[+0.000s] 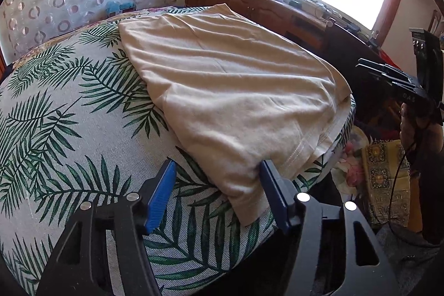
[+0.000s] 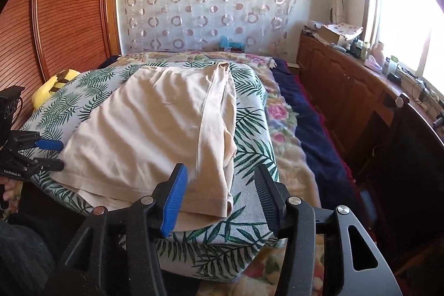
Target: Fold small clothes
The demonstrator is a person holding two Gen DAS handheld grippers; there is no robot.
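Both hand-held grippers, left hand-held gripper (image 1: 217, 185) and right hand-held gripper (image 2: 222, 185), are gaping empty at the folded beige cotton shirt's (image 1: 222, 79) near hem, lying along the palm-leaf-print cushion's (image 1: 69, 115) edge.

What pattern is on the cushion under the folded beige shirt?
Green palm-leaf fronds on a pale grey cushion, clearest in the left wrist view.

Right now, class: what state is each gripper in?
Left gripper: open, beige shirt corner between its jaws, unclamped.
Right gripper: open, holding nothing.
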